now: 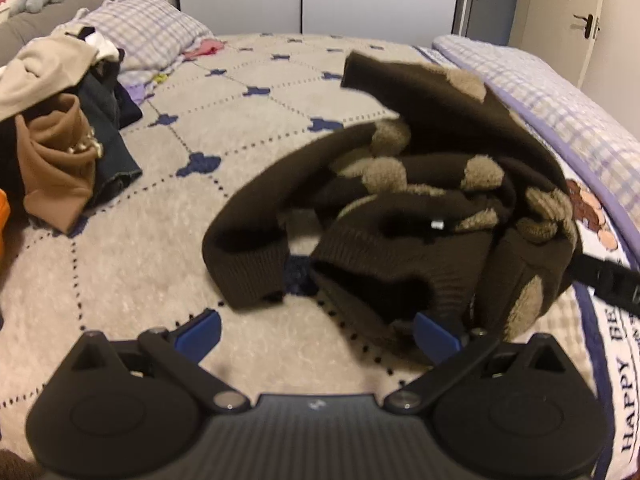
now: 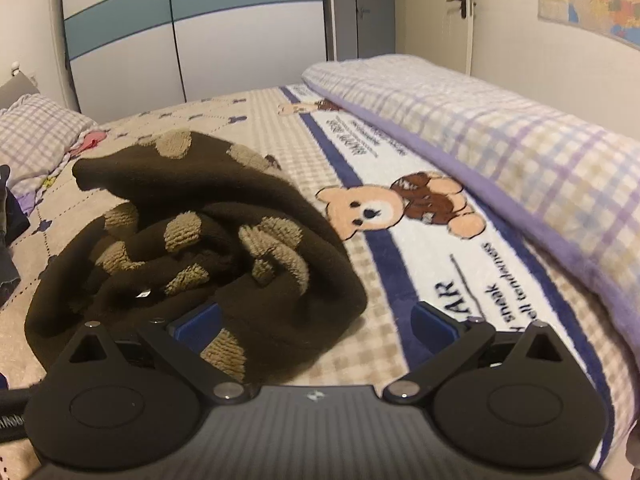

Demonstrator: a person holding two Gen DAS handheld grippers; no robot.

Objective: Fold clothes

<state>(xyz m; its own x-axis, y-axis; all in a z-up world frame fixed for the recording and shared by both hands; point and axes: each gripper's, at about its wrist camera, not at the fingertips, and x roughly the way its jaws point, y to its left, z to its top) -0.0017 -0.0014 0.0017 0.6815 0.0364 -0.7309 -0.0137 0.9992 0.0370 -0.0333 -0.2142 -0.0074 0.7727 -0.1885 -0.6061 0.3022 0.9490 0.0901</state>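
Two claws hang over the bed, the left claw (image 1: 318, 330) and the right claw (image 2: 316, 322), both spread wide and pinching nothing. One dark brown fuzzy sweater with tan spots (image 1: 420, 208) lies bunched in a heap on the beige quilted bed cover (image 1: 160, 280), right of the middle. It looks unfolded, so I think it needs spreading flat next. More loose clothes (image 1: 60, 128) are piled at the left edge. No baskets or boxes show.

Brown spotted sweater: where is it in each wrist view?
Left wrist: brown spotted sweater sits right of centre, crumpled on the bed.
Right wrist: sweater sits left of centre, behind that claw's left finger.
Shared landmark: the checked pillow, upper left in both.
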